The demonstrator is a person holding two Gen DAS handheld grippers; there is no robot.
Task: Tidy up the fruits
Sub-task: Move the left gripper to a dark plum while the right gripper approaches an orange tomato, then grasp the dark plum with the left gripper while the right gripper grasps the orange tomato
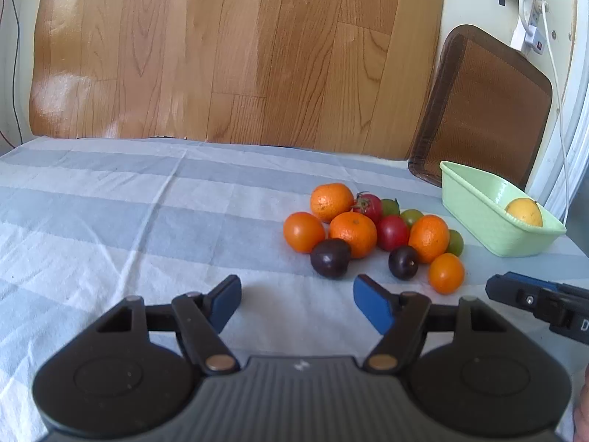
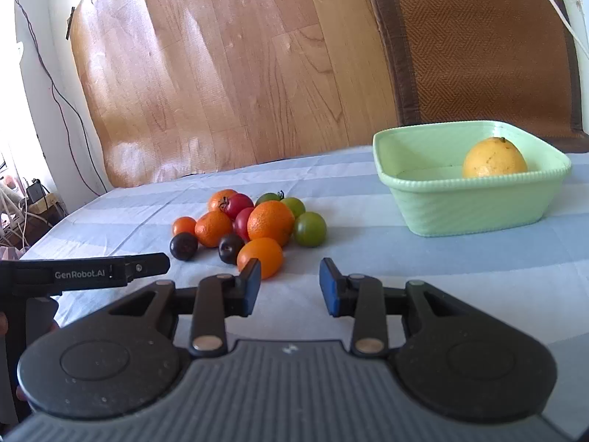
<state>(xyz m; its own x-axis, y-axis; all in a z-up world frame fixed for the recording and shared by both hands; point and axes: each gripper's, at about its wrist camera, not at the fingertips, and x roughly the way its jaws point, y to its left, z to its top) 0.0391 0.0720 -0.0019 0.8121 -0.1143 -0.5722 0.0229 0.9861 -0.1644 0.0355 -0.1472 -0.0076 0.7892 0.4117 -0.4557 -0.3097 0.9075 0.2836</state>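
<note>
The fruit pile (image 2: 250, 226) sits mid-counter on the blue-striped cloth (image 1: 110, 221): round oranges, red, green and dark tomatoes, with no clear long axis. Nearest the right tongs (image 2: 290, 287) lies an oval orange tomato (image 2: 260, 256), its length running across that view. The green basket (image 2: 475, 202), right of the pile, holds a yellow citrus (image 2: 494, 158). Both the left tongs (image 1: 297, 304) and the right tongs stand apart, empty, just short of the pile. A woven chair (image 2: 478, 48) stands behind the basket.
</note>
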